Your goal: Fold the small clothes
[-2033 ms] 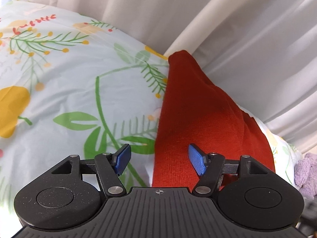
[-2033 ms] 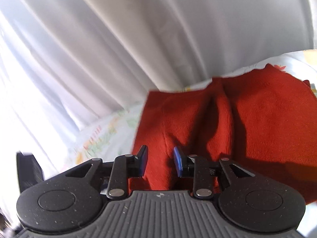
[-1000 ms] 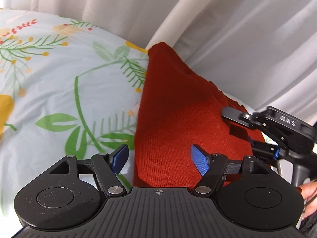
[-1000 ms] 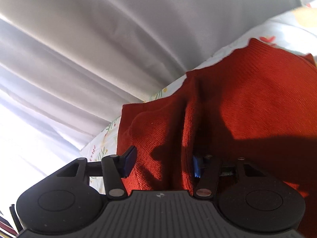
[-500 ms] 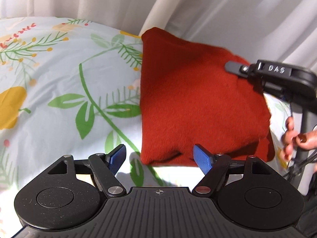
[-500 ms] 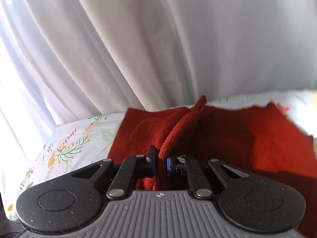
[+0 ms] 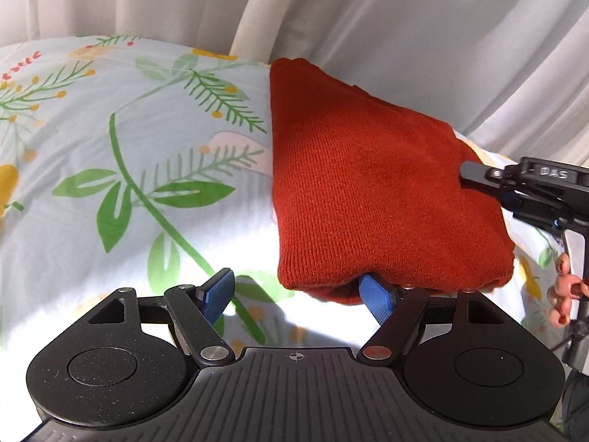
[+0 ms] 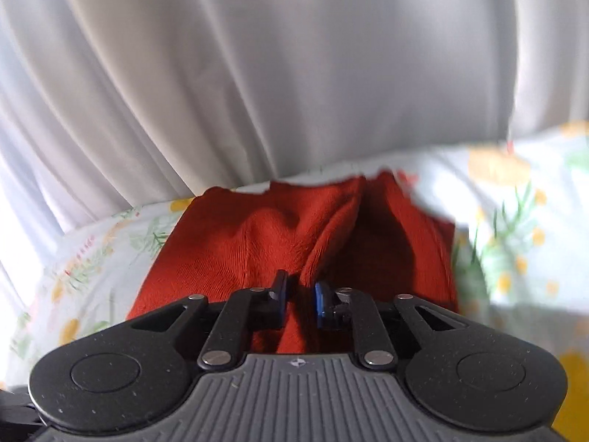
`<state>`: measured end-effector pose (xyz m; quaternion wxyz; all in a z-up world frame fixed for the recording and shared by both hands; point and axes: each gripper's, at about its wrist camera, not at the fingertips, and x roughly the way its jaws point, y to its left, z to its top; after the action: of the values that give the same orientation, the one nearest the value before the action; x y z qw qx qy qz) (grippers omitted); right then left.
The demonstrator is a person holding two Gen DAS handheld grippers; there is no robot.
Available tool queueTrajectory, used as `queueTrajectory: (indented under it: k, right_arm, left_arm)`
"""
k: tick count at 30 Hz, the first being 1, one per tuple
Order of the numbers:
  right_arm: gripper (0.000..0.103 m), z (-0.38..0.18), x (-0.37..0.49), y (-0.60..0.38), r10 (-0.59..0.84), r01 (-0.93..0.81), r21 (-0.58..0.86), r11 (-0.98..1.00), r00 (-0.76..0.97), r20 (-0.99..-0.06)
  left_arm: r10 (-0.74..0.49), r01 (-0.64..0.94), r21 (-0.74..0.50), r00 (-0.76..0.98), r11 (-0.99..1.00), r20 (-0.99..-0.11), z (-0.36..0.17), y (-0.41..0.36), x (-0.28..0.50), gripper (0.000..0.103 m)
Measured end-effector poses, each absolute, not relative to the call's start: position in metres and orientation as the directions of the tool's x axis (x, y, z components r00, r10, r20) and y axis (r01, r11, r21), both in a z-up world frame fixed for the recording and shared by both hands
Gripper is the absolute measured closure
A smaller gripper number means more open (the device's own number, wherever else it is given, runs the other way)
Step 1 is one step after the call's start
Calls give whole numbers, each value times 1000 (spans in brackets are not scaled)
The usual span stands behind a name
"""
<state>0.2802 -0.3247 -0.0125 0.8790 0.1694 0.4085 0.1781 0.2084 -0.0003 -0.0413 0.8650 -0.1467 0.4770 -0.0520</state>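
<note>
A folded red knit garment lies on a floral bedsheet. My left gripper is open; its right fingertip sits under the garment's near edge, its left fingertip on the sheet. My right gripper is shut on a raised fold of the red garment. It also shows in the left wrist view at the garment's right side.
White curtains hang right behind the bed, close to the garment's far edge. The person's hand shows at the right. The sheet stretches away to the left of the garment.
My right gripper has closed on a fold of the garment and holds it pinched. My left gripper has come closer, with one finger now under the near edge.
</note>
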Motion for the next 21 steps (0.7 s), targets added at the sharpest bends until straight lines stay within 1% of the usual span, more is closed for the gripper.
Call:
queueTrajectory:
  k: [2,3,4,8,11,12,13,14,16,18,19,21]
  right_arm:
    - [74,-22,277,-343,536,-135,582,802,593,-601]
    - [64,-28,277,-348,565,-112,633,766,587,-579]
    - [61,-32,279,-353,585,-89,671,736,581,-565]
    - [60,-47,293,-355,631,-45,745,666,566,-530]
    - [62,-49,310,-331,632,-57,735,676,558,-538]
    - [71,-47,312,-323,617,-77,709,701,564,-549]
    - [84,-42,311,-316,595,-108,666,738,570,-567]
    - [88,-37,311,-307,564,-139,609,781,575,-592]
    - [92,-26,309,-287,468,-211,438,874,606,-643]
    - [93,-11,298,-265,362,-288,223,931,662,-656]
    - [93,-3,291,-257,326,-316,135,939,694,-641]
    - [93,15,279,-250,294,-346,27,938,751,-591]
  left_arm:
    - [-228,-55,-303,535,951,-813,-44,-1,209,23]
    - [-224,-54,-298,538,953,-813,-44,-3,210,23]
    - [-220,-51,-293,540,955,-812,-44,-5,211,23]
    - [-208,-33,-269,545,963,-812,-44,-15,212,23]
    - [-188,-27,-242,548,970,-815,-45,-21,214,23]
    - [-181,-27,-234,549,972,-816,-45,-22,215,23]
    - [-175,-26,-227,549,974,-817,-45,-23,215,22]
    - [-172,-25,-221,550,975,-817,-46,-24,215,22]
    - [-165,-31,-218,552,976,-817,-46,-23,215,22]
    - [-149,-46,-208,550,977,-821,-46,-21,216,22]
    - [-140,-57,-205,550,977,-823,-46,-20,215,22]
    - [-146,-70,-219,549,973,-823,-45,-16,215,22]
